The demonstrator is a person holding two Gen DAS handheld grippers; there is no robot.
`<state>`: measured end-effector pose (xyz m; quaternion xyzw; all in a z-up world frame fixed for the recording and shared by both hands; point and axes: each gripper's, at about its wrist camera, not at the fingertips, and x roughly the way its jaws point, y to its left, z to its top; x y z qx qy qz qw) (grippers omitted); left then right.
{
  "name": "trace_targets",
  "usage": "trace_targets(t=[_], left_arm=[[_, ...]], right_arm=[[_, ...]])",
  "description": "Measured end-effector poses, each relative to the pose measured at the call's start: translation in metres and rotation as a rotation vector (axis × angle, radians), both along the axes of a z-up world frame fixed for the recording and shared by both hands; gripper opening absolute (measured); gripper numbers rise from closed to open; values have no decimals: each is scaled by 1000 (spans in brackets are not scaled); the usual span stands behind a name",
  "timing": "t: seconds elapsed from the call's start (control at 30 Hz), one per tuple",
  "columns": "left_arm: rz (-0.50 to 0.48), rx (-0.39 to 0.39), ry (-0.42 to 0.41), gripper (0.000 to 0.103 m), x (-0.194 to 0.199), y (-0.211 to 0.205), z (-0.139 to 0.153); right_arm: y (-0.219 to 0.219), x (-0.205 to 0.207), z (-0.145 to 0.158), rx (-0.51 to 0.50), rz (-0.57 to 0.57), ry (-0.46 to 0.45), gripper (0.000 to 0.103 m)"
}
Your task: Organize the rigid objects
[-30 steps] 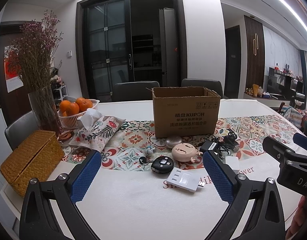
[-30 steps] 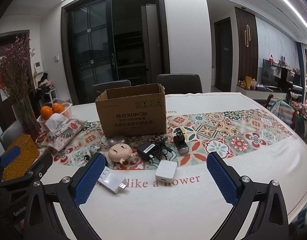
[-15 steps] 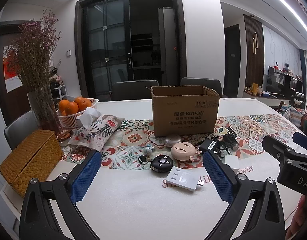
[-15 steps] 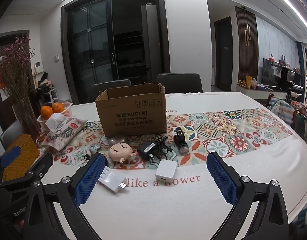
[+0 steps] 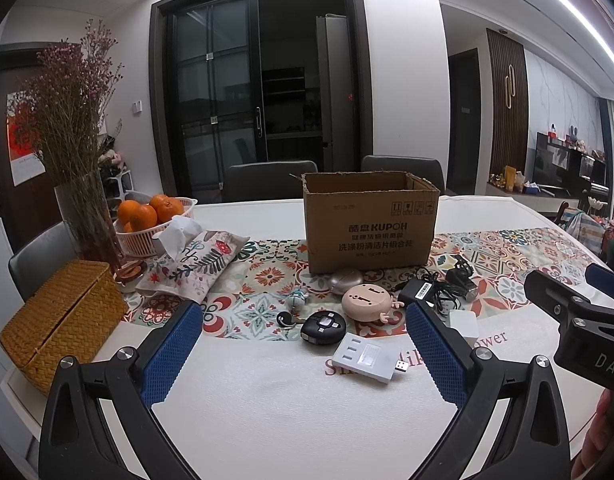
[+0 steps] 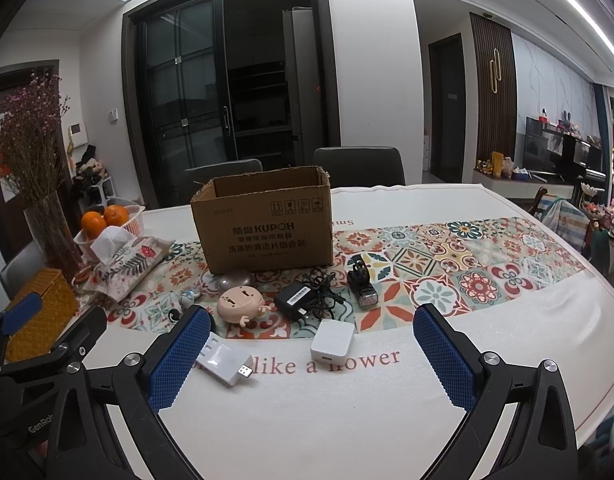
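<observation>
Both tools hang above the near edge of the table (image 6: 507,320), jaws spread wide and empty. Nearest the left gripper (image 5: 303,352) lies the white card reader (image 5: 365,358), just ahead and slightly right, its long axis slanting toward the right gripper (image 6: 311,356), plug end nearest it. The white charger cube (image 6: 333,339) sits straight ahead of the right tool. Beyond both, the cardboard box (image 6: 267,232) stands open-topped at mid-table, likely the drop place

The cardboard box (image 6: 267,224) reads "KUPOH"; the tablecloth (image 6: 347,400) reads "like a flower".
</observation>
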<state>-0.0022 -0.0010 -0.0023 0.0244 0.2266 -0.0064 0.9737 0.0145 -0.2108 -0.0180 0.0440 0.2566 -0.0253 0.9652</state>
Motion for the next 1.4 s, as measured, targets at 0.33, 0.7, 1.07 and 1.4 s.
trace_targets(t=[0.33, 0.7, 1.07, 1.4], left_arm=[[-1, 0, 1, 103, 0, 0, 0], [-3, 0, 5, 103, 0, 0, 1], [-26, -4, 85, 103, 16, -4, -15], [-130, 28, 189, 103, 36, -19, -52]], right_arm=[[0, 0, 0, 0, 1, -1, 103], [0, 0, 0, -2, 0, 0, 103], [-2, 6, -9, 7, -5, 25, 103], [-12, 25, -42, 42, -13, 118, 103]])
